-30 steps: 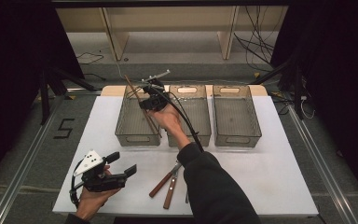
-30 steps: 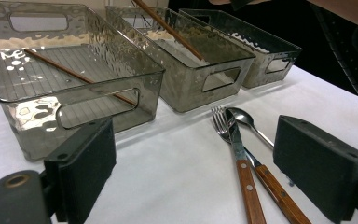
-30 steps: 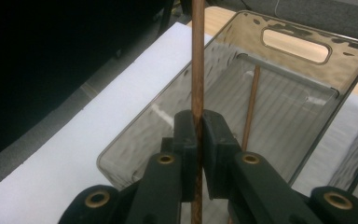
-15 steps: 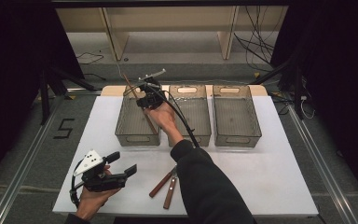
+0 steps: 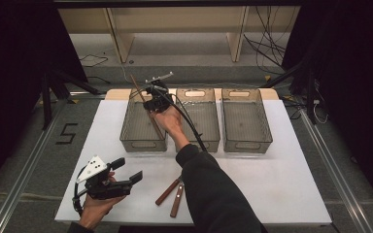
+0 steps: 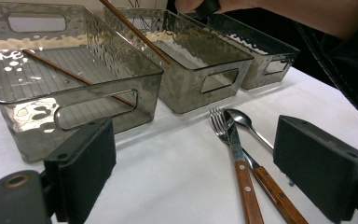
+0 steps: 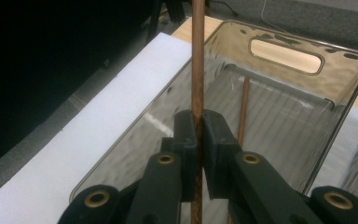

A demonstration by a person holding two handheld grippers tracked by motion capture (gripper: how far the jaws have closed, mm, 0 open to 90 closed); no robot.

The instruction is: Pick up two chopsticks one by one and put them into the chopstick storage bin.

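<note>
I am holding a wooden chopstick (image 7: pixel 197 70) in the right gripper (image 7: pixel 199 135), its jaws clenched on the stick partway along its length, and I am hanging it over the leftmost of three smoked-plastic bins (image 5: pixel 143 121) at the far side of the white counter (image 5: pixel 281 179). In the high view the chopstick (image 5: pixel 143 99) is slanting, with its upper end poking out past the bin's far-left corner and its lower end dipping inside the walls. A second chopstick (image 7: pixel 243 109) is already lying on the ribbed floor of that bin, so I am judging this step to be the drop-off of the matching one.

The left gripper (image 5: pixel 119 177) is waiting low at the near-left of the counter, its jaws standing wide apart and grasping nothing. Between them, in the left gripper view, a fork (image 6: pixel 235 154) and a spoon (image 6: pixel 256 144) with wooden handles are lying crossed on the counter, just in front of the bins. The middle bin (image 5: pixel 199 119) and right bin (image 5: pixel 245 119) look empty from here.

Next I would be tipping the held chopstick flatter so it lines up with the bin's long side, lowering it beside its mate, and then releasing. The stick is long and the walls are close, so an end could catch on the rim if I let go while it is still steep.
</note>
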